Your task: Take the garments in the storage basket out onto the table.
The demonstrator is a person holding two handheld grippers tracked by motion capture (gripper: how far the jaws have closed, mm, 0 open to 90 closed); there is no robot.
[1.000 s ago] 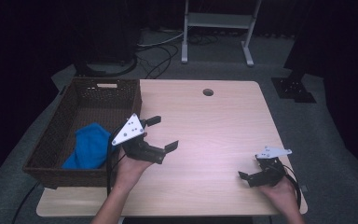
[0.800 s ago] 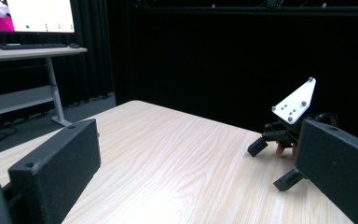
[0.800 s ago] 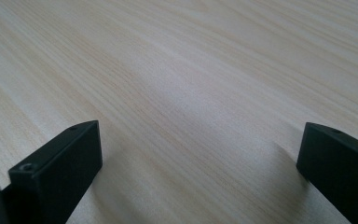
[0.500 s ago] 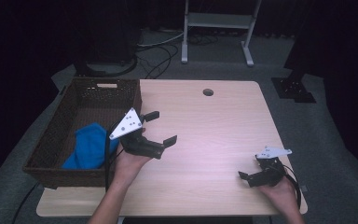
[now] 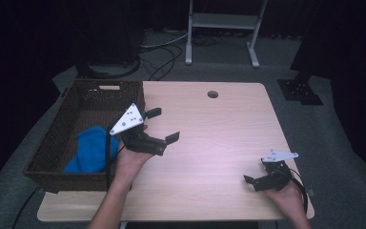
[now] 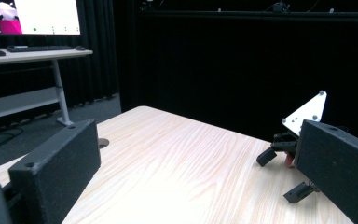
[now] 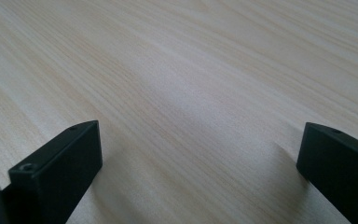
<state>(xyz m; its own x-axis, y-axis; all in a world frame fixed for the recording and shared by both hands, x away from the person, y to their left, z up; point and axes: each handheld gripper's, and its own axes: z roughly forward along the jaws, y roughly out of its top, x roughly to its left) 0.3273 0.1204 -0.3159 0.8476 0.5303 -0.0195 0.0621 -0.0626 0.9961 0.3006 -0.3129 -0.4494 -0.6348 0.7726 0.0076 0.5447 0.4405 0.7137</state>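
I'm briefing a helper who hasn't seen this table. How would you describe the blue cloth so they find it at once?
Start at the light wooden table and look to its left edge, where a dark woven basket sits. The blue cloth lies crumpled inside the basket, at the end nearer the person. It is the one bright blue, soft thing, beside the left gripper with open jaws.

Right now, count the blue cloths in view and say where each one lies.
1. The blue cloth lies bunched in the near end of the wicker basket, left of the left gripper; more could be hidden under it.
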